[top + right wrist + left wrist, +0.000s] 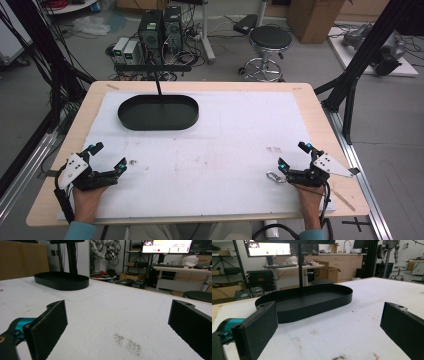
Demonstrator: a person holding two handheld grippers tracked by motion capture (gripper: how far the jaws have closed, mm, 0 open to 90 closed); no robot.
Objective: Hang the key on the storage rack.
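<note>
Tongs are seen from the high view, left tongs (108,156) and right tongs (293,155) both spread wide at the table's (310,100) near corners. Black oval tray (158,113) is laid far-left, long axis crosswise. Left gripper view: tray (312,302) framed just ahead, white sheet (352,335) bare between. Right gripper view: tray (61,280) well apart, far left.

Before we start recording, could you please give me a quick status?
Left claw open, empty; right claw likewise. Black oval metal tray empty, far left. Small silver carabiner clip beside right claw.
</note>
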